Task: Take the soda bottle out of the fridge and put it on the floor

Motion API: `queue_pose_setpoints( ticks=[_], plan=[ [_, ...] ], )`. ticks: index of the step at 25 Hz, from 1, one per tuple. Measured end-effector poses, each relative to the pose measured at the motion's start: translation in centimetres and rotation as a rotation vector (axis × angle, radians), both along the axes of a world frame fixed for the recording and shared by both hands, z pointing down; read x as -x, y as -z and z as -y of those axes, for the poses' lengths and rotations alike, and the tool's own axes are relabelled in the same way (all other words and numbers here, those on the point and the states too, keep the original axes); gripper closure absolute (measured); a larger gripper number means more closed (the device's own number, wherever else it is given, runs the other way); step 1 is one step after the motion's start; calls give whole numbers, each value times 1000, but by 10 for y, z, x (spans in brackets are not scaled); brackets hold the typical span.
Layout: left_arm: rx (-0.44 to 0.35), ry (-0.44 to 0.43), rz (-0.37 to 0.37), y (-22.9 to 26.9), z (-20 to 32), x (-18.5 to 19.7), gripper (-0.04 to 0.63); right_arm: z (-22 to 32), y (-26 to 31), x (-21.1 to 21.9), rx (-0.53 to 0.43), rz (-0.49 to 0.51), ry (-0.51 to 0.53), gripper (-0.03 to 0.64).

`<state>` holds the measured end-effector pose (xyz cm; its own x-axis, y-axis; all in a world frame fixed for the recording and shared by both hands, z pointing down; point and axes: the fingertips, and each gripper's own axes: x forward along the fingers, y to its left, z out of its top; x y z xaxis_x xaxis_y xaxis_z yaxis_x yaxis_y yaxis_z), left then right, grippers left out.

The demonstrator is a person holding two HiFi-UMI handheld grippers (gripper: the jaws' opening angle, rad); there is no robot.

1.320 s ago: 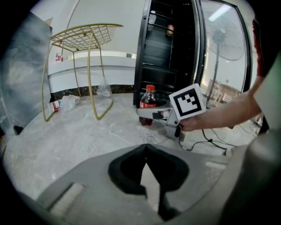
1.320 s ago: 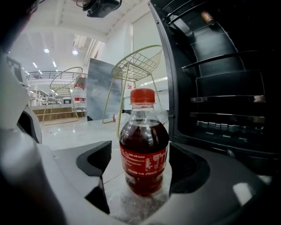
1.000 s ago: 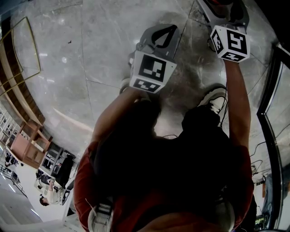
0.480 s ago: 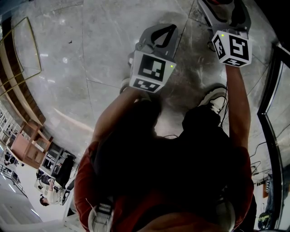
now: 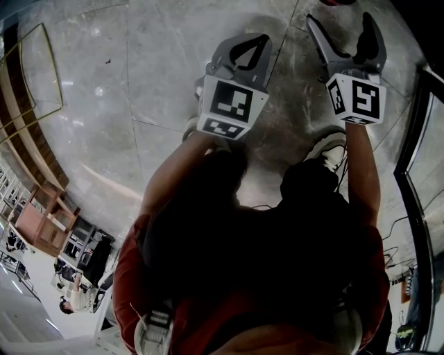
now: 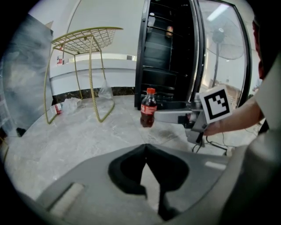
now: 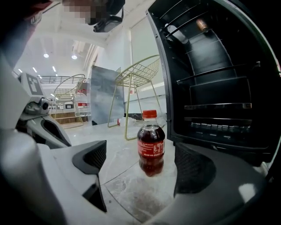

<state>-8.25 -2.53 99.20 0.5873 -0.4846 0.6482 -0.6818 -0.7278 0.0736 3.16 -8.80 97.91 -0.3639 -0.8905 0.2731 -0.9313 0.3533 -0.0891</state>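
The soda bottle (image 7: 151, 145), dark cola with a red cap and red label, stands upright on the marble floor in front of the open fridge (image 7: 219, 79). My right gripper (image 7: 140, 165) is open, and the bottle sits just ahead of its jaws, touching neither. From the left gripper view, the bottle (image 6: 148, 107) stands free beside the right gripper (image 6: 160, 116). My left gripper (image 6: 146, 146) is shut and holds nothing. In the head view only the bottle's red cap (image 5: 338, 2) shows at the top edge, beyond the right gripper (image 5: 342, 19). The left gripper (image 5: 262, 41) is to its left.
The black fridge (image 6: 169, 52) has dark shelves and a glass door (image 6: 224, 57) swung open to the right. A gold wire table (image 6: 88, 39) stands to the left. Cables (image 6: 215, 145) trail on the floor. The person's shoe (image 5: 329, 149) is below the right gripper.
The right gripper has drawn back toward the person, away from the bottle, and its open jaws now show in full. The left gripper has barely moved.
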Motion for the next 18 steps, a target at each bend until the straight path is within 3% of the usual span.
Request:
queue_pose_setpoints(
  ticks=[6,18],
  plan=[
    [-2,-7,7,2,-2,4,595,-41,4,9,22,-97,-2,147],
    [6,-5,18,-1,-9,9,595,-59,-2,10,61,-99,5,149]
  ],
)
